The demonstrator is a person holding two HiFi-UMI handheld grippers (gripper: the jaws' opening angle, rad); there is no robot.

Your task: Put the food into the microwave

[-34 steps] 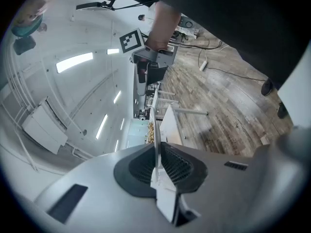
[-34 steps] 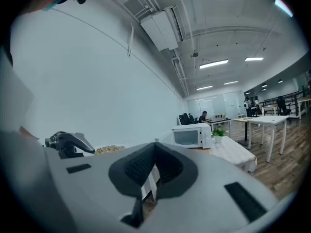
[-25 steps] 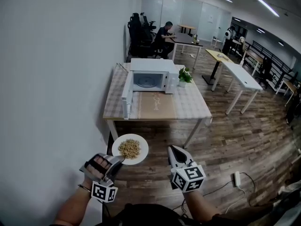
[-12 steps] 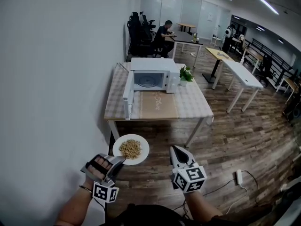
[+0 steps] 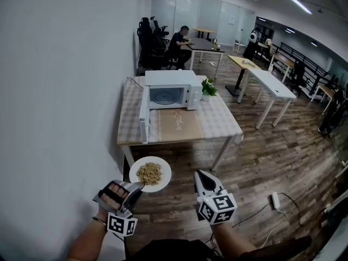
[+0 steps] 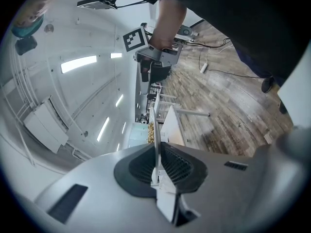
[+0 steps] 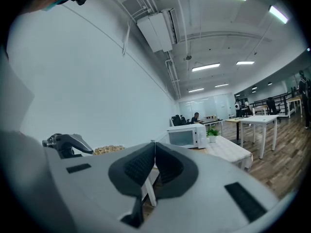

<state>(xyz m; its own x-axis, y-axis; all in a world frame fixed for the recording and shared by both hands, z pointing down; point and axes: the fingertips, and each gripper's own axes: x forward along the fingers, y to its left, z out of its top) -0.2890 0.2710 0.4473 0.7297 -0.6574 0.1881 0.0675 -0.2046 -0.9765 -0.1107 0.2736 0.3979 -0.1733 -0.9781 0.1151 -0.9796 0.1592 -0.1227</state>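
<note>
Moved: microwave [image 5: 166, 88] slightly nearer me.
Left gripper [image 5: 138, 185]: jaws pinch plate [image 5: 163, 169] rim; loose food [image 5: 149, 173], keep flat.
Right gripper [image 5: 200, 173]: jaws pressed together.

— Is anything reading as words or numbers here?

— Nothing legible is showing. A faint script mark is sitting on the brown table runner [image 5: 176, 125], well ahead of the right gripper [image 5: 200, 174], but it is too small to read. The marker cubes on that gripper and the left gripper [image 5: 140, 185] are carrying only black-and-white square patterns.
</note>
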